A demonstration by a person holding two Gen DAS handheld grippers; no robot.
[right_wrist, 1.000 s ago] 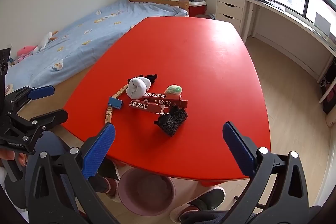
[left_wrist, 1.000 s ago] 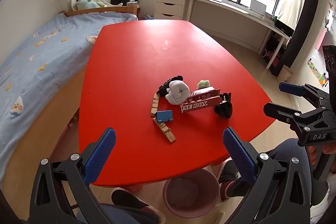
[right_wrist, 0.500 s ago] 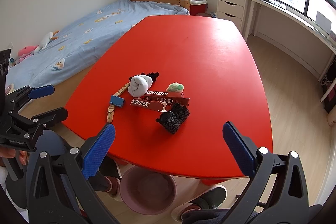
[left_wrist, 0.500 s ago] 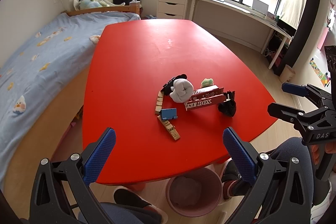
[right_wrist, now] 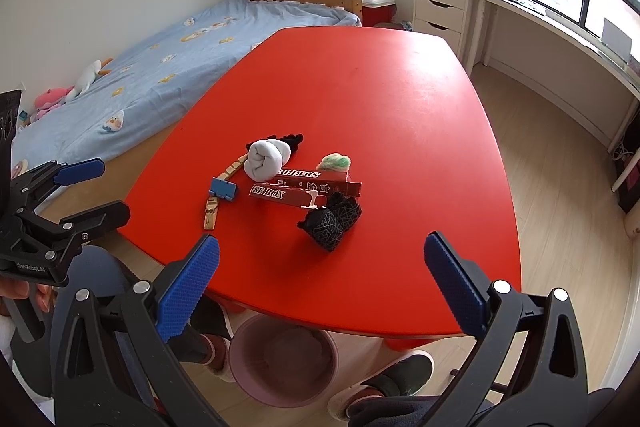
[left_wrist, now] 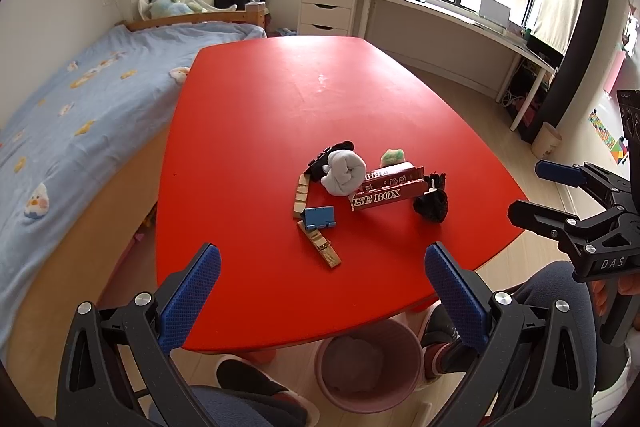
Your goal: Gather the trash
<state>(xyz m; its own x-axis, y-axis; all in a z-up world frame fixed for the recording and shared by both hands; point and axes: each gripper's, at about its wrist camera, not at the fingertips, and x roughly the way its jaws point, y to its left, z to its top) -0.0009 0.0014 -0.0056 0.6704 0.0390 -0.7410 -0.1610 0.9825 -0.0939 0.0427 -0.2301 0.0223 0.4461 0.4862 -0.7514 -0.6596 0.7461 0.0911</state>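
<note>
- Red carton [right_wrist: 306, 187] lies mid-table beside a black mesh wad [right_wrist: 330, 219]; both look light and crushable.
- Pinch the wad's bulging middle.
- Left gripper [left_wrist: 320, 291] and right gripper [right_wrist: 320, 283] hang wide, empty.
- Pink bin [right_wrist: 280, 363] waits underneath.

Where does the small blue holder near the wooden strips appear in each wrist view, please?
Left wrist view: blue holder just below centre, left of the red box.
Right wrist view: left of centre, again left of that box.
Shared landmark: the white rolled sock, just beyond it.
</note>
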